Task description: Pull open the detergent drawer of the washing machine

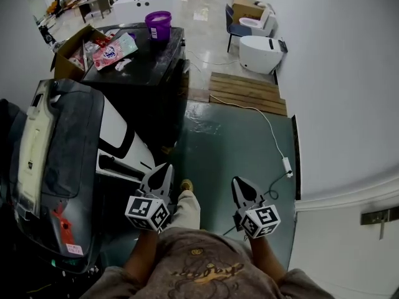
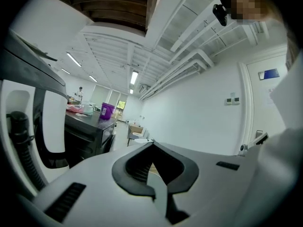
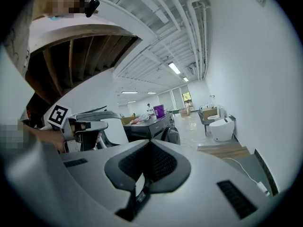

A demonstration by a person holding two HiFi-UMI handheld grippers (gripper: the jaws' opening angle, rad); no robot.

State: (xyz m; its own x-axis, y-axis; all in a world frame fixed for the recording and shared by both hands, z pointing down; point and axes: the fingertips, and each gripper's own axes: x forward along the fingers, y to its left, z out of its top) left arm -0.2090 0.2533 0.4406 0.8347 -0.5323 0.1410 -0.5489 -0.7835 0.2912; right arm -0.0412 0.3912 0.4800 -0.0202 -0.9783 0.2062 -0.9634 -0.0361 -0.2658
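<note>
The left gripper (image 1: pixel 166 167) and right gripper (image 1: pixel 240 182) are held closed and empty over the floor (image 1: pixel 230 142), and what appears to be the washing machine (image 1: pixel 62 154) is seen just to their left, its detergent drawer not discernible.

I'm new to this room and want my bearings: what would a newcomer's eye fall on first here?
The purple bucket stands out, on the black machine at the head view's top centre. At the bottom, the left gripper and right gripper, each with a marker cube, are held shut and empty over the green floor. White toilets sit along the right wall.
</note>
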